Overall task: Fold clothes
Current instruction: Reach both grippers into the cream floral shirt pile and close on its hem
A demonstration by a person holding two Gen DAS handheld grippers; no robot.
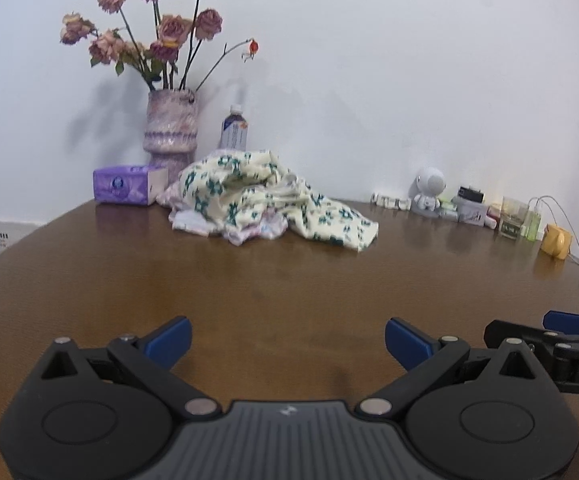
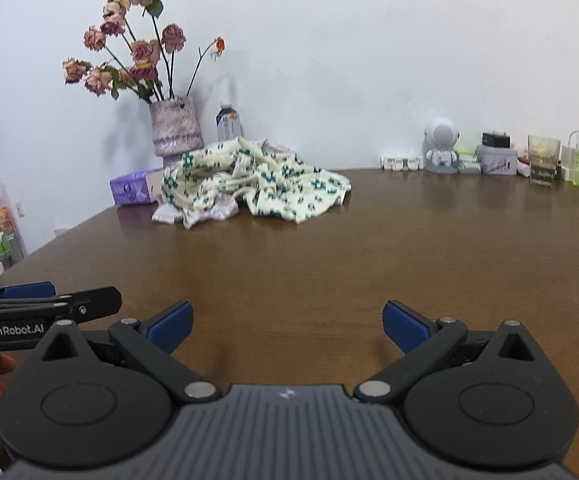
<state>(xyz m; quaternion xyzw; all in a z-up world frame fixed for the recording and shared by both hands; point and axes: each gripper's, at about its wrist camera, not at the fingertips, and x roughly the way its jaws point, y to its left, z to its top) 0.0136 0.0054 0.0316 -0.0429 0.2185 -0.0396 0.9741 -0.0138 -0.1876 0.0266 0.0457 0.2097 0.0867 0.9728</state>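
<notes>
A crumpled pile of clothes point(image 1: 267, 198) lies at the back of the brown table point(image 1: 289, 288), near the wall. Its top piece is cream with a green flower print, and a pale pink-white garment point(image 2: 201, 212) peeks out underneath. My left gripper point(image 1: 288, 342) hovers over the table's near part, well short of the pile, open and holding nothing. Its side shows at the left edge of the right wrist view. My right gripper point(image 2: 286, 326) is beside it, also open and empty, with its tip showing at the right edge of the left wrist view.
Behind the pile stand a vase of dried roses point(image 1: 171, 136), a plastic bottle point(image 1: 234, 130) and a purple tissue box point(image 1: 127, 184). Along the back right are a small white robot figure point(image 2: 441, 148), a tin, a glass point(image 2: 543, 160), cables and a yellow cup point(image 1: 555, 240).
</notes>
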